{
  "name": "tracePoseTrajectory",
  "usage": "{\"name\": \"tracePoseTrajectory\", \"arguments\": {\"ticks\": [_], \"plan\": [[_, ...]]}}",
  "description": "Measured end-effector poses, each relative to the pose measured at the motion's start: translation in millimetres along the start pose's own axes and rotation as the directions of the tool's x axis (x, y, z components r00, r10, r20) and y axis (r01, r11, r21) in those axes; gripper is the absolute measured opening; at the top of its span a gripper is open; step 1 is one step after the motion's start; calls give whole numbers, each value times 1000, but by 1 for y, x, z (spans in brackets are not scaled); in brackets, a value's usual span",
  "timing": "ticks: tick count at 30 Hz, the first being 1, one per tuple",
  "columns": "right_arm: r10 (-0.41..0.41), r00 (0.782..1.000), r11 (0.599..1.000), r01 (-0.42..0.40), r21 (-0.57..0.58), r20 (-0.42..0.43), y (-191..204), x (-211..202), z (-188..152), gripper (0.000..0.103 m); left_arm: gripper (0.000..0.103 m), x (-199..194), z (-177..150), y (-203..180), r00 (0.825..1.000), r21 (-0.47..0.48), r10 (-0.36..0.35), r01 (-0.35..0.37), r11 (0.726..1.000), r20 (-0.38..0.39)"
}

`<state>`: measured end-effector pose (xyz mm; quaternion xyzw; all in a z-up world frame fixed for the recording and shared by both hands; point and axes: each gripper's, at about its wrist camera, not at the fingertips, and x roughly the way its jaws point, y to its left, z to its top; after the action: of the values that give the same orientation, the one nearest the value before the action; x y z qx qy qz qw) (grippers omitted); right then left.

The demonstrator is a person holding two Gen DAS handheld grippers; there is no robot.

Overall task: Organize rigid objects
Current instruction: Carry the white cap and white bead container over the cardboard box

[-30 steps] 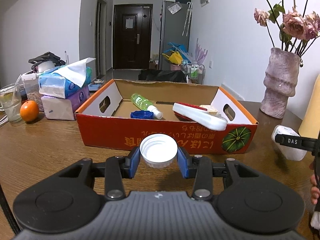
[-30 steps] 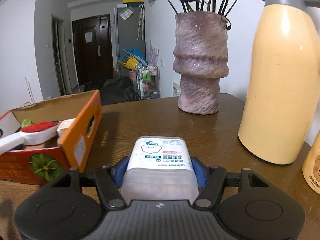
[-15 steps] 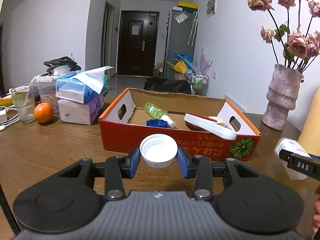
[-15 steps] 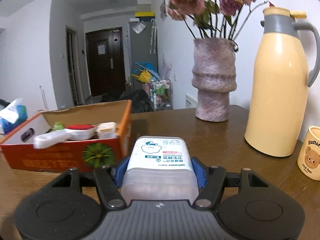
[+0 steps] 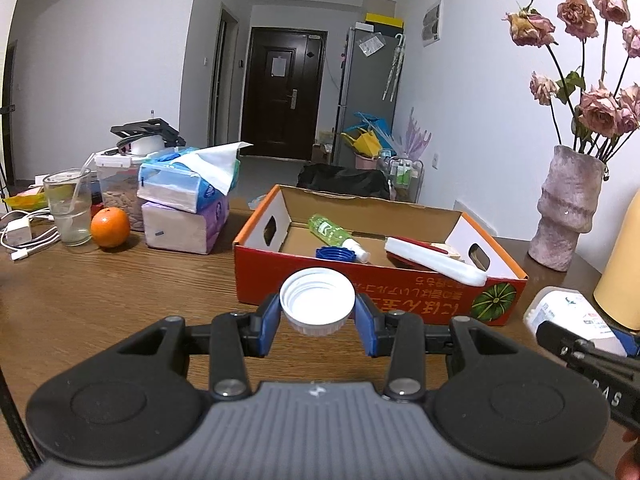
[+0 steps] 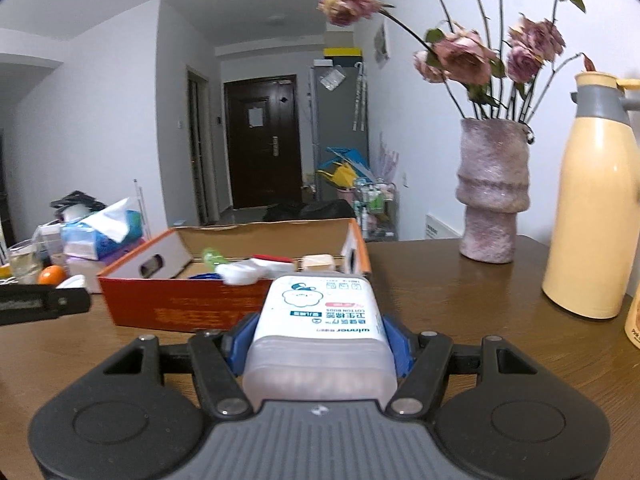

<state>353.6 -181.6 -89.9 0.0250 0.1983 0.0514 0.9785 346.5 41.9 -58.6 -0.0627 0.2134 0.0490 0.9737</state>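
My left gripper [image 5: 317, 320] is shut on a white bottle cap [image 5: 317, 301], held above the table in front of the orange cardboard box [image 5: 360, 286]. My right gripper [image 6: 318, 340] is shut on a cotton bud box [image 6: 320, 336] with a white label, held above the table right of the cardboard box [image 6: 180, 308]; the cotton bud box also shows at the right of the left wrist view [image 5: 568, 314]. The cardboard box holds a green bottle [image 5: 334, 234], a blue cap [image 5: 335, 254] and a white-handled red brush [image 5: 434, 260].
A pink vase [image 6: 493, 196] with dried roses and a yellow thermos [image 6: 592, 216] stand at the right. Stacked tissue packs [image 5: 186, 208], an orange [image 5: 110, 227], a glass [image 5: 72, 208] and cables [image 5: 24, 236] sit at the left. A bear mug [image 6: 634, 316] is at the far right.
Both grippers have drawn back and risen from the table, still holding their objects. The right view has swung left, bringing the cardboard box toward the centre.
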Motion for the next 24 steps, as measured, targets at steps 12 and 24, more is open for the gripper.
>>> {"name": "tracePoseTrajectory", "arguments": {"ticks": [12,24], "plan": [[41,998,999,-39,-32,54,40,-12,6,65,41,-6,9,5,1000,-11,-15,15,1000,21],[57,994,998,-54,-38,88,49,8,25,65,41,13,25,6,999,-27,-5,6,1000,41]]}}
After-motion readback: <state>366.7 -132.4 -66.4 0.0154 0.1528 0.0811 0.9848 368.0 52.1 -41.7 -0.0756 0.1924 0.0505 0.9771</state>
